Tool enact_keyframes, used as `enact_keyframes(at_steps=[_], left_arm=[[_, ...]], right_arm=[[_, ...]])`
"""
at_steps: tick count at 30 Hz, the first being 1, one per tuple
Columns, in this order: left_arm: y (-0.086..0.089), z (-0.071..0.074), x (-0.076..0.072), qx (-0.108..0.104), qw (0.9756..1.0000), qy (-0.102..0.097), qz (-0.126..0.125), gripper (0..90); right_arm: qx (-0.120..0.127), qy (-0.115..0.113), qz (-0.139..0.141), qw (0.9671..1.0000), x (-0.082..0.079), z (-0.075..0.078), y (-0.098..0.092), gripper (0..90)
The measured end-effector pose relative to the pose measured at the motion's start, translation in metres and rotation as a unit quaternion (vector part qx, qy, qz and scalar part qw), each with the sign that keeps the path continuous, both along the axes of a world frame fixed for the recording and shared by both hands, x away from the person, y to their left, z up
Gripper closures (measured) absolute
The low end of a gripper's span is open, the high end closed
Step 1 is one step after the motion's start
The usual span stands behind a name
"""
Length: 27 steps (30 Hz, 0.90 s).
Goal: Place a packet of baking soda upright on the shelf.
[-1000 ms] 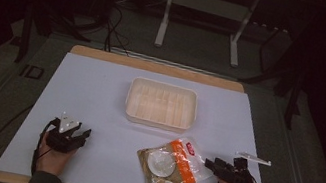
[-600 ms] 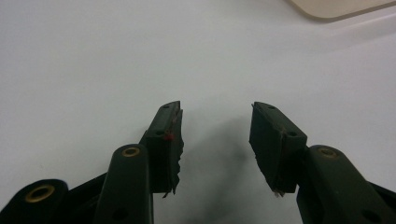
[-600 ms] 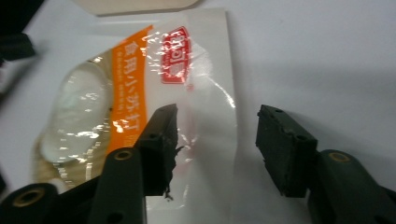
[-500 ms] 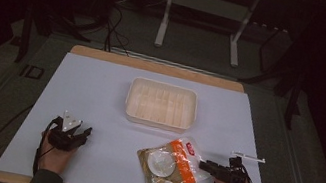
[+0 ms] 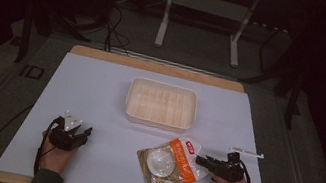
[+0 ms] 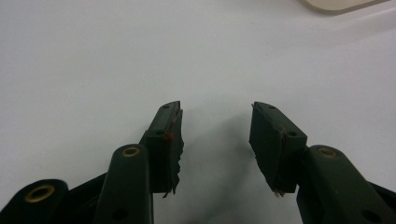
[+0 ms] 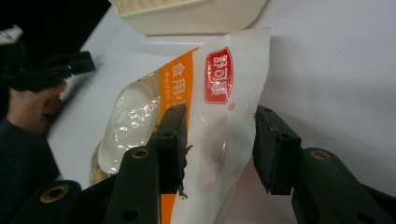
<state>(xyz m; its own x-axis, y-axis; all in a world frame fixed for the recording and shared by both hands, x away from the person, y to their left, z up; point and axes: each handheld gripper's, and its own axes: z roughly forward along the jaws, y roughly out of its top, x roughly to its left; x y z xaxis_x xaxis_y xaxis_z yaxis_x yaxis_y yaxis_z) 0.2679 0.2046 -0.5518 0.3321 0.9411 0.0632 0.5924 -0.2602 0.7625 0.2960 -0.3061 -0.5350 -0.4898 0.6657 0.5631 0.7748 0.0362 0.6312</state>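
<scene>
pouch [image 7: 219, 88] – clear, orange band, red label | right gripper [image 7: 218, 149] gaping astride it | left gripper [image 6: 217, 140] released

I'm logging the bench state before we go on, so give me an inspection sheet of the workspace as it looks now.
Surface: white sheet over a wooden table, flat.
Job's things: cream tray mid-table, looks empty; snack bag with orange stripe and red label lying flat near the front.
Clutter: thin white stick near the right edge.
Grippers: left gripper open over bare sheet; right gripper open, jaws either side of the bag's sealed end, not closed on it.
Cables: black cable trails from the left gripper; more on the floor behind.
Surroundings: dark room, metal stand behind the table.
</scene>
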Motion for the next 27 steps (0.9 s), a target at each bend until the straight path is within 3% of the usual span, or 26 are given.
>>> enact_keyframes(at_steps=[2,3,6,16,27], left_arm=[[0.000,0.000,0.000,0.000,1.0000,0.000,0.001,53.3],[0.000,0.000,0.000,-0.001,1.0000,0.001,0.001,53.3],[0.000,0.000,0.000,0.000,1.0000,0.001,0.001,53.3],[0.000,-0.001,0.001,0.000,1.0000,0.004,0.002,53.3],[-0.001,-0.001,0.001,0.002,1.0000,0.007,0.002,53.4]], right_arm=[[-0.010,-0.001,0.002,0.9999,0.001,0.001,0.003,57.4],[-0.041,-0.005,0.009,0.9991,0.004,0.003,0.009,57.3],[-0.060,-0.003,0.016,0.9981,0.009,0.002,0.013,57.3],[-0.057,0.052,0.032,0.9965,0.033,-0.007,0.012,66.7],[-0.081,0.060,0.065,0.9927,0.045,-0.003,0.018,72.7]])
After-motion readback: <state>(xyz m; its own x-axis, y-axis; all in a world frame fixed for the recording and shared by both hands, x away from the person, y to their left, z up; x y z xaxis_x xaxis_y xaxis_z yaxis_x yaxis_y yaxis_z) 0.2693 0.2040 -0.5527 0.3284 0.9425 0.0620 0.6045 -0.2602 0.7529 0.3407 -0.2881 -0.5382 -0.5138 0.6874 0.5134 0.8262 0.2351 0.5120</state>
